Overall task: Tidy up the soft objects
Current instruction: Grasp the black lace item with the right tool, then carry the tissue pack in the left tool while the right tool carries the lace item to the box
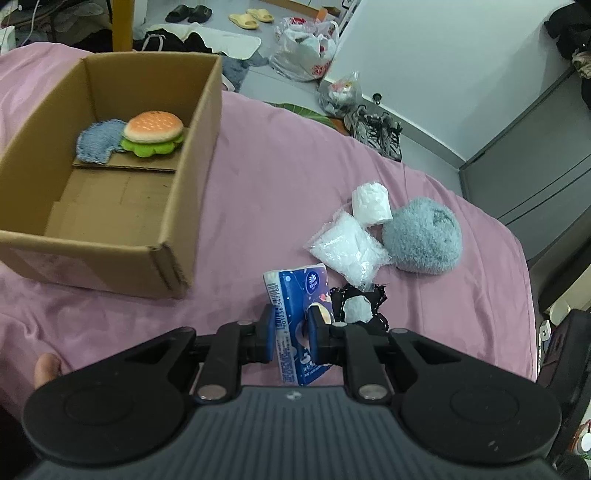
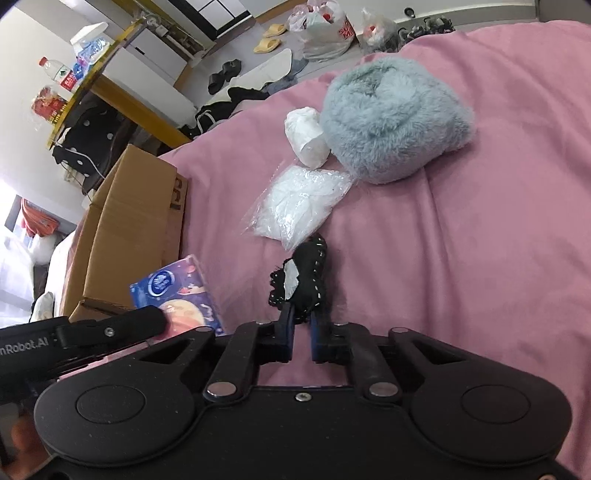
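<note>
On the pink bedsheet [image 1: 277, 177], my left gripper [image 1: 291, 318] is shut on a blue tissue pack [image 1: 301, 291], held upright between its pads. In the right wrist view the same tissue pack [image 2: 177, 291] shows at the left. My right gripper [image 2: 303, 315] is shut on the near end of a black lace piece [image 2: 308, 273] with a white tag. Beyond lie a clear bag of white stuff [image 2: 299, 206], a white roll [image 2: 306, 136] and a grey fluffy bundle [image 2: 391, 118]. The open cardboard box [image 1: 110, 236] at left holds a burger plush [image 1: 153, 131] and a denim patch [image 1: 98, 142].
The bed's far edge drops to a floor with plastic bags [image 1: 308, 48], sneakers [image 1: 376, 131], slippers [image 1: 251, 16] and clothes. A grey cabinet [image 1: 535, 158] stands at the right. In the right wrist view a yellow-edged table [image 2: 92, 77] carries bottles.
</note>
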{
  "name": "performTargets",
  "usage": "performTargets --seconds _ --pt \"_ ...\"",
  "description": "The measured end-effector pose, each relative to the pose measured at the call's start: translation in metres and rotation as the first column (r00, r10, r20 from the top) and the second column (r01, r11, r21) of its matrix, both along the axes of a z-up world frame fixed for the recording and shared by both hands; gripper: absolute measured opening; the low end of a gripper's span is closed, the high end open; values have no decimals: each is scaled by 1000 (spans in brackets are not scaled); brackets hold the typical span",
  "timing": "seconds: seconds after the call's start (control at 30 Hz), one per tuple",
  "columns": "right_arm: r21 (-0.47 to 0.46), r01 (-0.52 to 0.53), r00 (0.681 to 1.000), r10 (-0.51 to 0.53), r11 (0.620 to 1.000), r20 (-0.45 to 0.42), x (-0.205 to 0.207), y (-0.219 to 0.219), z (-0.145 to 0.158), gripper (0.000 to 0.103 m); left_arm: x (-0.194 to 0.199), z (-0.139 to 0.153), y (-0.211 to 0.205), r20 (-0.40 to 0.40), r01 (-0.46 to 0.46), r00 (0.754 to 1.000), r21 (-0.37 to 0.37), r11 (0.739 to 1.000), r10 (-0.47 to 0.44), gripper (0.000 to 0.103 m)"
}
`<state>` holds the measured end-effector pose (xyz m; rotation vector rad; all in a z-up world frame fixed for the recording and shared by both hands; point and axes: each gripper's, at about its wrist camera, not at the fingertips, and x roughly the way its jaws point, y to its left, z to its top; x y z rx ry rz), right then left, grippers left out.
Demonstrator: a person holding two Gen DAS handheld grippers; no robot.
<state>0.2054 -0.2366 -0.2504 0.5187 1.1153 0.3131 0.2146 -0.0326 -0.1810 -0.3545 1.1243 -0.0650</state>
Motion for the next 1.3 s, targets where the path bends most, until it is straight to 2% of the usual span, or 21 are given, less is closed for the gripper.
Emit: performTargets --seconds 0.17,0.6,0.83,1.3 --pt "25 10 998 -12 1000 64 -11 -3 16 5 -8 11 5 30 -3 1000 11 1000 2 16" --pt "-34 58 986 -52 998 156 -37 -5 48 5 -30 37 17 104 3 995 -4 1000 -3 16" --pt "-106 117 969 -90 987 232 -48 -5 72 5 -37 49 22 147 32 989 -3 999 -32 16" --pt "-117 155 929 -104 981 354 -55 12 110 5 -49 82 37 257 48 965 18 999 -51 16"
